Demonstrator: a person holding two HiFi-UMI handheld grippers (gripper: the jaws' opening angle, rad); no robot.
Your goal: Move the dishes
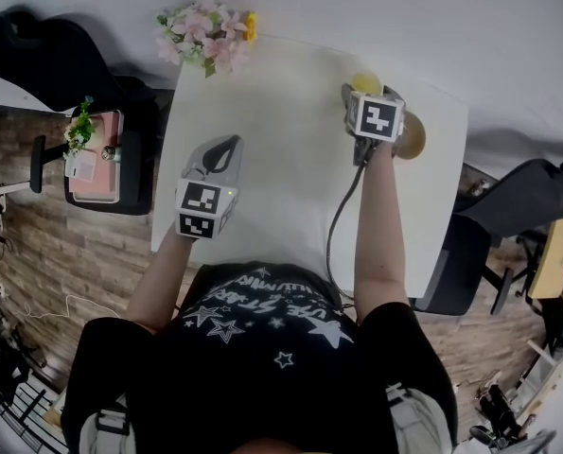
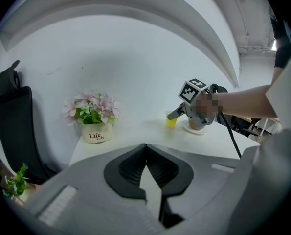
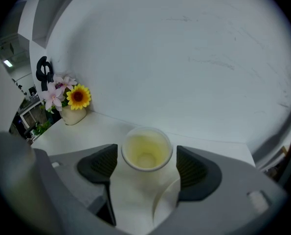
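White worktop [image 1: 286, 145]: right claw [image 3: 146, 173] gapes around a likely light, flimsy cup [image 3: 146, 150], best pinched gently mid-wall; left claw [image 2: 146, 156] clenched, empty.

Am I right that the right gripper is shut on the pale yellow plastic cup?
Not quite: the right gripper view shows the right gripper with jaws apart, either side of the pale yellow plastic cup, not shut on it.

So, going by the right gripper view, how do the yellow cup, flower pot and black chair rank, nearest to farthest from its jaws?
1. Yellow cup, right between the open jaws.
2. Flower pot, far off to the left.
3. Black chair, behind the pot, farther left.
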